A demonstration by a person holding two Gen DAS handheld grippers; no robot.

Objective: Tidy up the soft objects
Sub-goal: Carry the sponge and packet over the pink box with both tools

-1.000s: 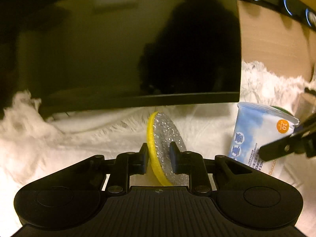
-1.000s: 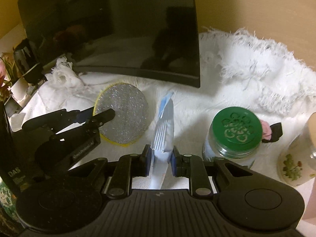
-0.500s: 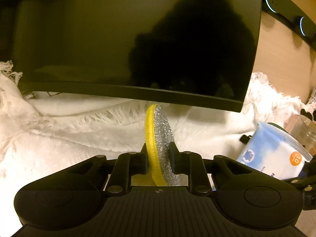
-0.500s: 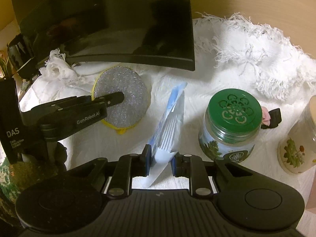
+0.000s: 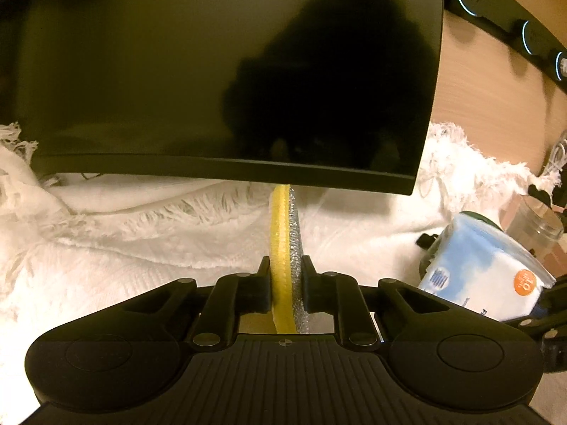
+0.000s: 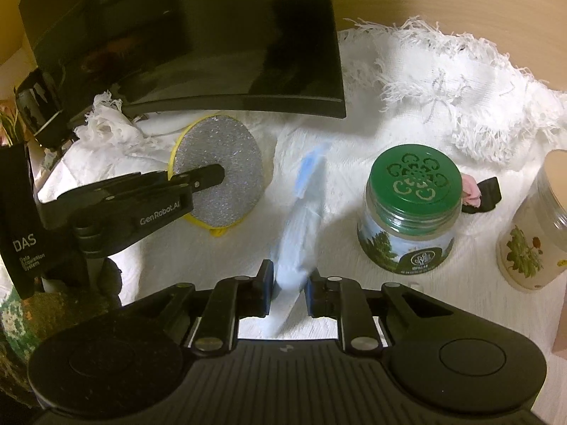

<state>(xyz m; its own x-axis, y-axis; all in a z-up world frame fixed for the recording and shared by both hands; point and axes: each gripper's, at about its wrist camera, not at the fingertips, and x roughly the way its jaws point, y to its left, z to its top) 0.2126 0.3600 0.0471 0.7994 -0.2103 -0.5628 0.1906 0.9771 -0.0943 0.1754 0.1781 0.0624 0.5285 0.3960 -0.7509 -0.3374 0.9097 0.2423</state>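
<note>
The left tool (image 5: 285, 283) is clenched on a round sponge (image 5: 283, 248), yellow on one face and silver on the other, held on edge just under the lower rim of a dark monitor (image 5: 219, 71). The right tool (image 6: 288, 288) grips a blue and white tissue pack (image 6: 297, 233), raised over the white fringed cloth (image 6: 443, 81). To its right stand a green-lidded jar (image 6: 411, 212) and, farther right, a flower-printed jar (image 6: 531, 237).
</note>
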